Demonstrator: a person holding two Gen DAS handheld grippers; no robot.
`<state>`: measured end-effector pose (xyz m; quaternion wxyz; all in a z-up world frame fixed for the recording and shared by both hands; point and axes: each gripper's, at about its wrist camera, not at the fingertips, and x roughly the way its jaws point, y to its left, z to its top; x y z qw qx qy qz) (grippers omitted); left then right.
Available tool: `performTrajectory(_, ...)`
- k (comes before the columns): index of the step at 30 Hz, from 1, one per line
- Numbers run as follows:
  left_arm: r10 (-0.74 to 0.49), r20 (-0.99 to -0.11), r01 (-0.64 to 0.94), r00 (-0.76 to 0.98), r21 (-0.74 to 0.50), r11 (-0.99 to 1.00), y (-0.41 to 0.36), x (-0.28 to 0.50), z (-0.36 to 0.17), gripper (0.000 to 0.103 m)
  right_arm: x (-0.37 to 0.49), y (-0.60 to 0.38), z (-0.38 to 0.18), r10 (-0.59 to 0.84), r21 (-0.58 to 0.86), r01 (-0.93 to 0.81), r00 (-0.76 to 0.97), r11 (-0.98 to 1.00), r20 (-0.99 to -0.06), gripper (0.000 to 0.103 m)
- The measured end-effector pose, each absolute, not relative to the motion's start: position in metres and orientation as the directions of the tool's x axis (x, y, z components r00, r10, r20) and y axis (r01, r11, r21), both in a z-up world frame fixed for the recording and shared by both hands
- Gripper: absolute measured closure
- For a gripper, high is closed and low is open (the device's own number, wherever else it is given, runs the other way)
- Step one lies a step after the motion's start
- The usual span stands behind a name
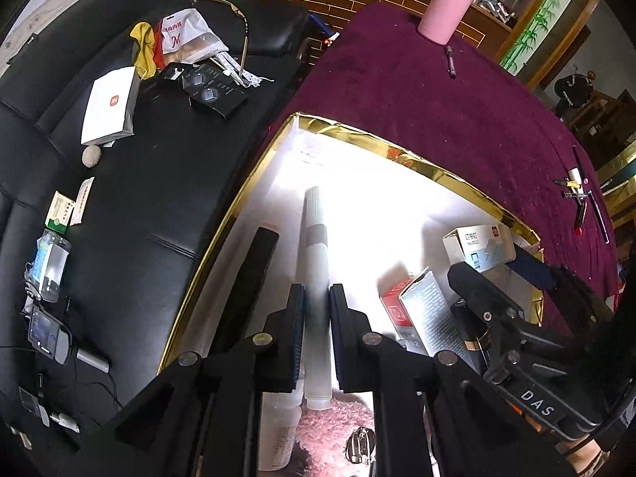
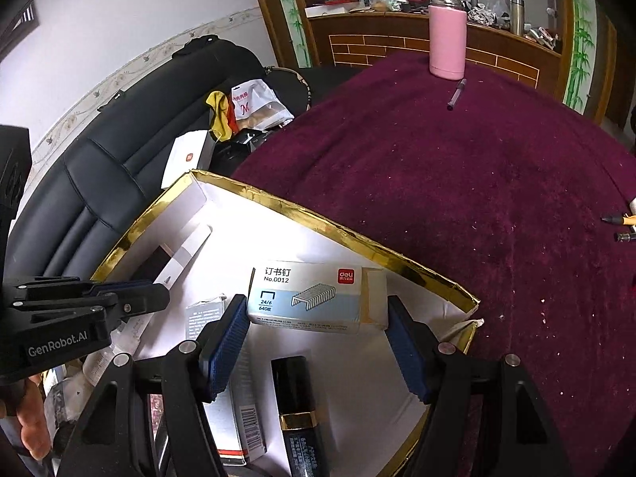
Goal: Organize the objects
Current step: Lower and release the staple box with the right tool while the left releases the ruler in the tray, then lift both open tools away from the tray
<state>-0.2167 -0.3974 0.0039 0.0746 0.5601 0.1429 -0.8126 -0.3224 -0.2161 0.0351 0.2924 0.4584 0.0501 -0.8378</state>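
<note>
Left gripper (image 1: 317,306) closed on the white tube (image 1: 317,262), long axis running forward along its fingers over the gold-rimmed box (image 1: 429,167); right gripper (image 2: 316,342) spans the staple box (image 2: 318,298) crosswise (contact uncertain).

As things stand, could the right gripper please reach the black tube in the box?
Probably not yet: the right gripper is shut on the staple box, which hangs above the black tube; it must release first.
</note>
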Motion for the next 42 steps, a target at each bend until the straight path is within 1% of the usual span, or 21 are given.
performTrajectory(3, 0.066, -0.926, 0.277, -0.372, -0.179, -0.944, -0.399, -0.216, 0.005, 0.091, -0.322, -0.217, 0.035, -0.449, 0.185, 0.542, -0.408, -0.82, -0.795, 0.028)
performTrajectory(6, 0.093, -0.918, 0.274, -0.385, -0.21, -0.939, -0.402, -0.215, 0.006, 0.09, -0.32, -0.216, 0.036, -0.468, 0.201, 0.55, -0.402, -0.811, -0.787, 0.022)
performTrajectory(7, 0.105, -0.916, 0.274, -0.388, -0.223, -0.935, -0.403, -0.214, 0.007, 0.086, -0.319, -0.216, 0.037, -0.471, 0.202, 0.552, -0.404, -0.809, -0.784, 0.019)
performTrajectory(8, 0.11, -0.914, 0.278, -0.391, -0.232, -0.932, -0.404, -0.213, 0.007, 0.08, -0.317, -0.216, 0.038, -0.473, 0.2, 0.555, -0.407, -0.808, -0.782, 0.017)
performTrajectory(9, 0.11, -0.913, 0.283, -0.393, -0.233, -0.93, -0.404, -0.213, 0.007, 0.078, -0.316, -0.216, 0.039, -0.474, 0.198, 0.555, -0.41, -0.808, -0.779, 0.017)
performTrajectory(12, 0.11, -0.906, 0.287, -0.408, -0.242, -0.927, -0.405, -0.208, 0.013, 0.076, -0.307, -0.216, 0.045, -0.481, 0.192, 0.565, -0.423, -0.803, -0.768, 0.014)
performTrajectory(15, 0.1, -0.902, 0.283, -0.42, -0.235, -0.93, -0.402, -0.201, 0.02, 0.071, -0.294, -0.215, 0.054, -0.486, 0.168, 0.582, -0.447, -0.796, -0.751, 0.011)
performTrajectory(16, 0.089, -0.899, 0.279, -0.429, -0.225, -0.933, -0.399, -0.196, 0.024, 0.067, -0.29, -0.214, 0.056, -0.489, 0.162, 0.588, -0.454, -0.793, -0.745, 0.009)
performTrajectory(19, 0.068, -0.891, 0.278, -0.449, -0.212, -0.937, -0.396, -0.183, 0.034, 0.054, -0.278, -0.211, 0.064, -0.492, 0.142, 0.599, -0.473, -0.788, -0.731, 0.008)
performTrajectory(22, 0.053, -0.876, 0.29, -0.479, -0.214, -0.933, -0.394, -0.166, 0.045, 0.046, -0.266, -0.206, 0.07, -0.489, 0.123, 0.606, -0.487, -0.786, -0.724, 0.006)
performTrajectory(23, 0.038, -0.869, 0.301, -0.492, -0.211, -0.93, -0.394, -0.157, 0.05, 0.04, -0.26, -0.204, 0.072, -0.492, 0.119, 0.612, -0.49, -0.782, -0.72, 0.005)
performTrajectory(25, 0.01, -0.861, 0.312, -0.509, -0.195, -0.93, -0.393, -0.146, 0.056, 0.034, -0.252, -0.201, 0.075, -0.494, 0.11, 0.619, -0.494, -0.777, -0.715, 0.0)
performTrajectory(28, -0.101, -0.844, 0.349, -0.526, -0.106, -0.931, -0.388, -0.124, 0.068, 0.032, -0.236, -0.193, 0.079, -0.494, 0.09, 0.63, -0.503, -0.771, -0.71, 0.0)
performTrajectory(30, -0.284, -0.789, 0.406, -0.545, 0.048, -0.913, -0.376, -0.104, 0.08, 0.031, -0.226, -0.187, 0.08, -0.504, 0.095, 0.641, -0.494, -0.762, -0.708, 0.0)
performTrajectory(32, -0.424, -0.706, 0.452, -0.568, 0.164, -0.877, -0.362, -0.083, 0.091, 0.029, -0.214, -0.177, 0.08, -0.522, 0.109, 0.655, -0.478, -0.748, -0.706, 0.0)
performTrajectory(33, -0.481, -0.661, 0.479, -0.577, 0.203, -0.854, -0.356, -0.069, 0.095, 0.027, -0.208, -0.174, 0.081, -0.533, 0.115, 0.663, -0.472, -0.74, -0.703, 0.0)
performTrajectory(34, -0.513, -0.63, 0.498, -0.583, 0.222, -0.838, -0.353, -0.058, 0.099, 0.023, -0.199, -0.169, 0.081, -0.546, 0.12, 0.675, -0.463, -0.728, -0.699, 0.0)
performTrajectory(35, -0.522, -0.617, 0.504, -0.589, 0.224, -0.834, -0.351, -0.05, 0.101, 0.019, -0.192, -0.165, 0.081, -0.555, 0.124, 0.686, -0.455, -0.717, -0.696, 0.0)
performTrajectory(37, -0.5, -0.622, 0.502, -0.603, 0.191, -0.843, -0.348, -0.034, 0.101, 0.018, -0.18, -0.159, 0.08, -0.57, 0.136, 0.697, -0.44, -0.704, -0.694, 0.0)
performTrajectory(39, -0.479, -0.65, 0.505, -0.59, 0.166, -0.847, -0.346, -0.023, 0.095, 0.017, -0.167, -0.155, 0.079, -0.591, 0.157, 0.712, -0.416, -0.685, -0.691, 0.0)
performTrajectory(42, -0.503, -0.672, 0.535, -0.543, 0.185, -0.824, -0.344, -0.014, 0.084, 0.018, -0.15, -0.153, 0.078, -0.604, 0.154, 0.733, -0.4, -0.662, -0.689, 0.0)
